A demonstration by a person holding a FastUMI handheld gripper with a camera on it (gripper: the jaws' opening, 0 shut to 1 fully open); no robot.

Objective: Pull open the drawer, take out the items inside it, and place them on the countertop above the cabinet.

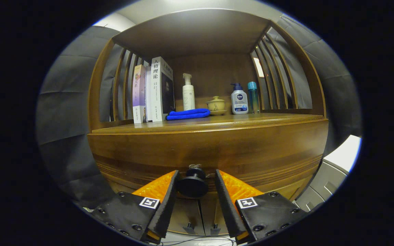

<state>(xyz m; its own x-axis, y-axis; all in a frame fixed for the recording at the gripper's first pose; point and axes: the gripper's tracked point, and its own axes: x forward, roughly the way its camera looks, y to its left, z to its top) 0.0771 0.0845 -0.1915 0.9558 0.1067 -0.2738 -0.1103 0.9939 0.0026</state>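
— Gripper view, what's in front of you?

— My gripper (194,181) is spread open around the drawer's round knob (193,185), a finger on either side, neither pressing it. The drawer (210,153) sits closed in the wooden cabinet.

— And above it?

— On the surface (217,120) stand books (152,90), a folded blue cloth (187,114), a white pump bottle (188,93), a small lidded cup (216,104), a lotion bottle (239,99) and a teal bottle (253,96).

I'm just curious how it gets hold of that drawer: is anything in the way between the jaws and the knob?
Nothing visible. The knob on the drawer sits in the gap between the open jaws of the gripper, with a small space on each side, so they are not pressing on it yet.
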